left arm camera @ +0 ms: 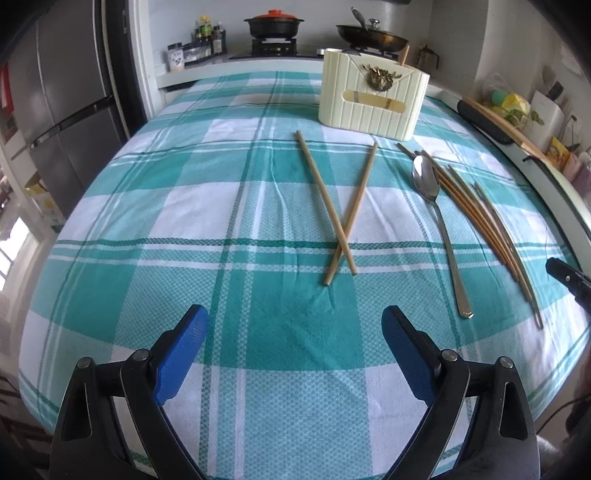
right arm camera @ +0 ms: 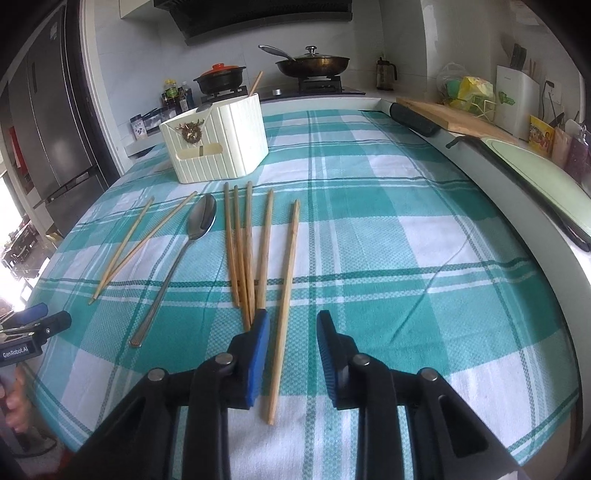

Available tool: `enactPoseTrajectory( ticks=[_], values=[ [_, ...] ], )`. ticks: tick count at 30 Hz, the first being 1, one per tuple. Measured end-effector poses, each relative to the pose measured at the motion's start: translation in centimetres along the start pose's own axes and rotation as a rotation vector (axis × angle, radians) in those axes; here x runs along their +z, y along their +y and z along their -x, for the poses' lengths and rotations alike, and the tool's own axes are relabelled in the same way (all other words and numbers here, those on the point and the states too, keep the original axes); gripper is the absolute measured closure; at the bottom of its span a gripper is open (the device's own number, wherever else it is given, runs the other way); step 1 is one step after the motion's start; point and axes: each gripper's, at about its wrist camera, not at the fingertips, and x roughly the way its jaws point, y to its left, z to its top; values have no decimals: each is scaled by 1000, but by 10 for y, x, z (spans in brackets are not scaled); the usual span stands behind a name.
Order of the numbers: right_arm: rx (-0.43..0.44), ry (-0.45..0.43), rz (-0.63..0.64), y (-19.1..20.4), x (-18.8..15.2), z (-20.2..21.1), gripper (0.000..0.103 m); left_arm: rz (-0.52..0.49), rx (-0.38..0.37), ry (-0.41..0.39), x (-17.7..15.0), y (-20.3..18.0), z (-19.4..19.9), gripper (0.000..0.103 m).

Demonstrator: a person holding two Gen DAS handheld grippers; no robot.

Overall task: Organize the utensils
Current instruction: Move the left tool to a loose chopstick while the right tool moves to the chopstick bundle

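Note:
A cream utensil holder stands at the far side of the checked tablecloth, with one chopstick and a spoon in it. Two crossed chopsticks lie before it. A metal spoon lies beside several darker chopsticks. My left gripper is open and empty, low over the cloth near the crossed pair. My right gripper is open, its jaws on either side of the rightmost chopstick.
A stove with a black pot and a frying pan is behind the table. A fridge is at the left. A cutting board and counter clutter are at the right. My left gripper also shows in the right wrist view.

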Motion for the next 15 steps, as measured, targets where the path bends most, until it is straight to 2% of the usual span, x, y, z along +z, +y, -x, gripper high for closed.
enactPoseTrajectory(
  ticks=[3, 8, 15],
  values=[
    [8, -7, -6, 1, 8, -3, 76, 26, -14, 3, 11, 7, -3, 8],
    [22, 6, -13, 4, 8, -9, 76, 46, -24, -21, 49, 15, -13, 7],
    [9, 7, -33, -1, 7, -6, 76, 10, 22, 27, 95, 2, -70, 7]
  ],
)
